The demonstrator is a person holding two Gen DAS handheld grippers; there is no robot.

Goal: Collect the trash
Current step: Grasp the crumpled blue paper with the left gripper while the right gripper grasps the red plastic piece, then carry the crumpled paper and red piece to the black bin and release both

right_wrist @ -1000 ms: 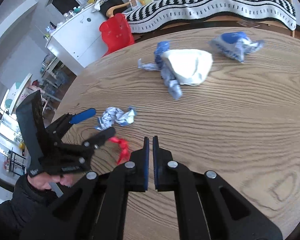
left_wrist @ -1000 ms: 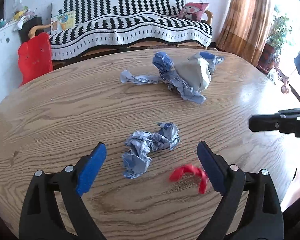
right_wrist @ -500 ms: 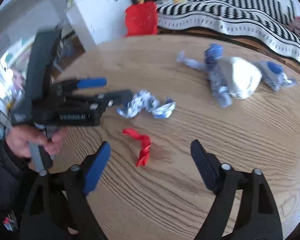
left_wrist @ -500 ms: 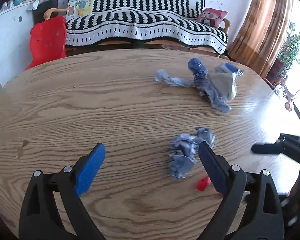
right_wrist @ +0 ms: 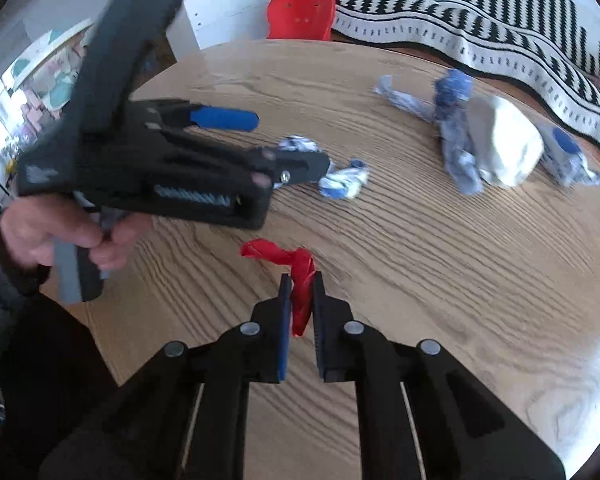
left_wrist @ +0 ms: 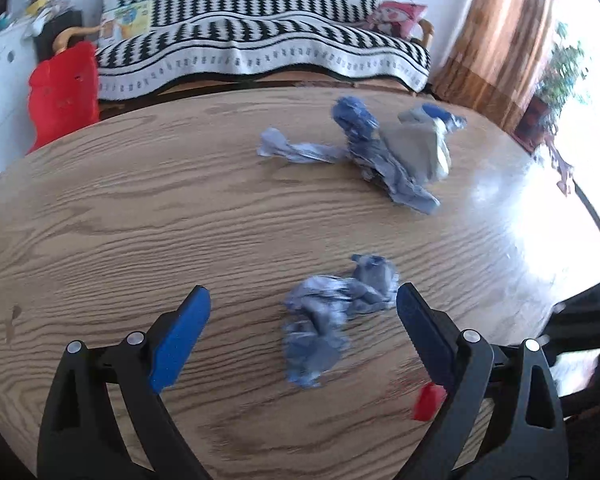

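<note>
1. The right gripper (right_wrist: pixel 300 300) is closest. Its jaws pinch a red scrap (right_wrist: pixel 300 280) of thin wrapper. The far end of the scrap looks like it lies on the wooden worktop (right_wrist: pixel 440 280). I think this first bit of trash is caught but not carried off yet.

2. The left gripper (left_wrist: pixel 302 316) is just past it. Its jaws are spread wide and hold nothing. A crumpled blue and white paper (left_wrist: pixel 332 312) lies on the worktop between them, touching the right jaw or just beside it. I think this is the next piece to grab.

3. In the left view a tiny corner of the red scrap (left_wrist: pixel 428 396) peeks out beside the right jaw.

4. Farther back lies a bigger heap. It has a twisted blue wrapper (left_wrist: pixel 364 152) with a white crumpled paper (left_wrist: pixel 416 152) lying against it.

5. Just behind that heap is one more blue and white wrapper (right_wrist: pixel 568 156). None of these far pieces is touched.

6. I see no bin or bag in either view, so I cannot tell where the trash goes.

7. My guess is the job has only just begun. One piece is pinched, and about three piles are left on the worktop.
</note>
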